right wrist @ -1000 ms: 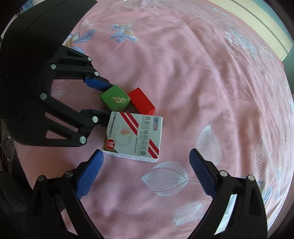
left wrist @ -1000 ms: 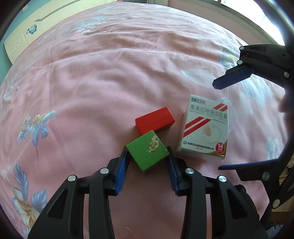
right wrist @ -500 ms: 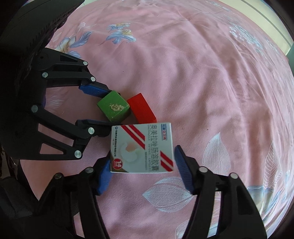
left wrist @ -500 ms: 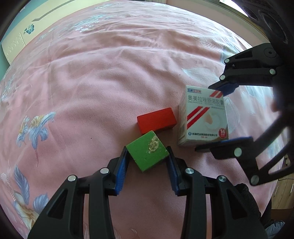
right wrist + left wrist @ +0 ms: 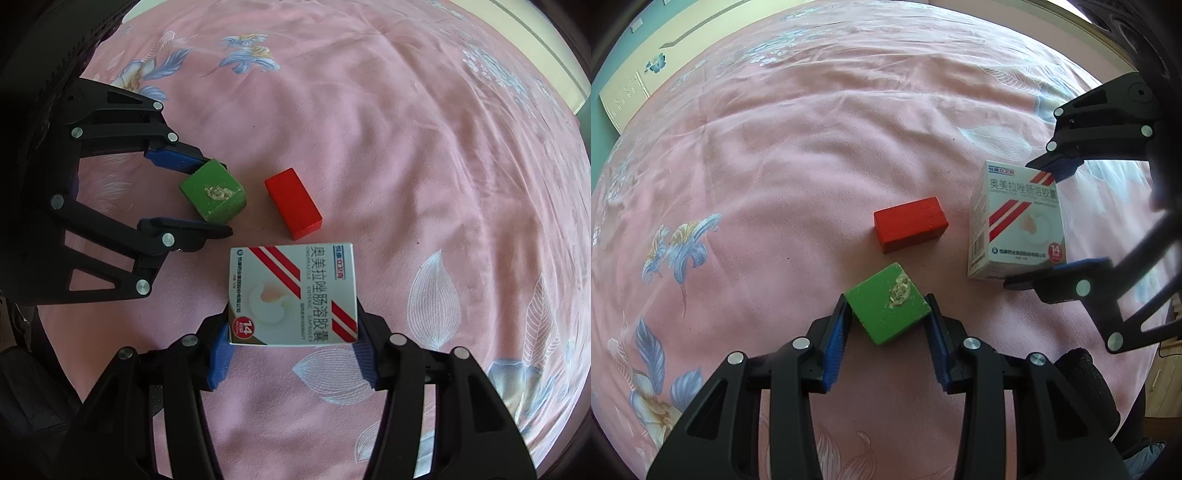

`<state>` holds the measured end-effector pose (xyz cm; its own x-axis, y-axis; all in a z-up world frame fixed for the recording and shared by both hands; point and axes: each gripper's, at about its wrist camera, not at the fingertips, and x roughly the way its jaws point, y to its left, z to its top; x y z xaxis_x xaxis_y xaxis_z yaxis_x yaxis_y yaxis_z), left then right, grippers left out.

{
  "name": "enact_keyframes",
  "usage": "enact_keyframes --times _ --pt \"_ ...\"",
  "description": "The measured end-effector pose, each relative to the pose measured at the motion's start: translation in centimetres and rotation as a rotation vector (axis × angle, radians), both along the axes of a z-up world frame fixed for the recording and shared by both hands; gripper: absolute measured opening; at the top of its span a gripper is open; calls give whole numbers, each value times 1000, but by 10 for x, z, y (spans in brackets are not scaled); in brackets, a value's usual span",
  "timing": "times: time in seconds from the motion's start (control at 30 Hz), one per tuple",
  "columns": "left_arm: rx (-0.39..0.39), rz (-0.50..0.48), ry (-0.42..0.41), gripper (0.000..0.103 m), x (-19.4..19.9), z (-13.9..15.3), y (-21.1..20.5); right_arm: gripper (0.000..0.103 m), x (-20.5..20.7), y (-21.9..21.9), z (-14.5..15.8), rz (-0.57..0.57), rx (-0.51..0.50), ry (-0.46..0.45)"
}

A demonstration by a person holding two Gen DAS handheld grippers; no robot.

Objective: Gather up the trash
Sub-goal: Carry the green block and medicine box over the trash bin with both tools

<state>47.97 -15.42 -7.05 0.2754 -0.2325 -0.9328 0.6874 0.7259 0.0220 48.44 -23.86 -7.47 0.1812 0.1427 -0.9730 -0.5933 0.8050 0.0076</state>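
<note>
Both claws loaded, lift stage.
Left claw (image 5: 888, 325) clamped on green wooden cube (image 5: 888, 308); right claw (image 5: 291, 350) clamped on white cardboard medicine box (image 5: 293, 295), above pink floral bedspread (image 5: 794, 166). Red wooden block (image 5: 910, 229) left lying between. Next: carry to bin, none visible.

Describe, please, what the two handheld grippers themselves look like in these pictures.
Both look alike. The left gripper and the right gripper are matte black plastic, each with two fingers built from linked bars with triangular cut-outs and round silver rivets. Ribbed blue pads line the inner finger faces. No cables or printed markings show.
</note>
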Motion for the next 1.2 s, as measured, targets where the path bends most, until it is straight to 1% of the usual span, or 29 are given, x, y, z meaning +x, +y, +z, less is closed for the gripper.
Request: enact_keyframes --times 0.17,0.3,0.43,0.63,0.77,0.9,1.2 --pt "6 0 -17 42 -9 10 6 56 -1 4 7 8 -16 -5" --pt "6 10 -38 42 -17 21 10 56 -10 6 18 3 -32 -24" --pt "14 26 -59 42 -27 31 17 56 -22 1 33 -40 -30 -32" --pt "50 95 -96 42 -46 47 33 56 -42 -11 51 -111 -49 -32" --pt "62 129 -111 42 -63 58 46 55 -65 -17 62 -135 -59 -39" --pt "78 152 -115 42 -84 64 57 56 -90 -19 67 -164 -62 -38" --pt "88 194 -113 42 -139 75 75 56 -152 -10 77 -187 -70 -49"
